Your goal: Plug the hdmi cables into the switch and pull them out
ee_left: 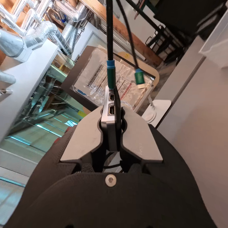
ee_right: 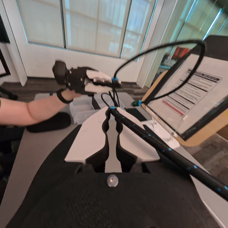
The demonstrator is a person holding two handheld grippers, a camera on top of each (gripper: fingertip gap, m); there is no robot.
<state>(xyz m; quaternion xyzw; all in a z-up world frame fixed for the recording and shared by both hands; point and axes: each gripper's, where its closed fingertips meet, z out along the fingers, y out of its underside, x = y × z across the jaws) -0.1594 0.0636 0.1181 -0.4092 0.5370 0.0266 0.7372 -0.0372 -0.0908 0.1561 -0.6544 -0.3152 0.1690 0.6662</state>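
Looks like the plug-in step, with one done and more to go.

Squeezing the switch tight on both flat sides with the left gripper. Sits right between those jaws, thin edge up, poking out past the tips. Grey on one side, black on the other.

Out beyond the tips, at the far end of the switch: a green plug with a blue band, pushed in. Closer to the tips: two open ports, shiny inside, with nothing in them.

Pinching a black cable with the right gripper, jaws shut on it at the very tips, just by its blue band. Cannot see its plug end; hidden past the tips. Trails back over the right finger, black with small blue dots.

Off to the right of both sets of jaws, touching nothing: a loose plug, green too, hanging in front of a sign.

Next, probably: bring the right tips over to the switch, which floats up and to the left of them, well apart. Line the plug up flat with an open port. Push straight in. Hold the switch steady, or may slip or go in crooked.
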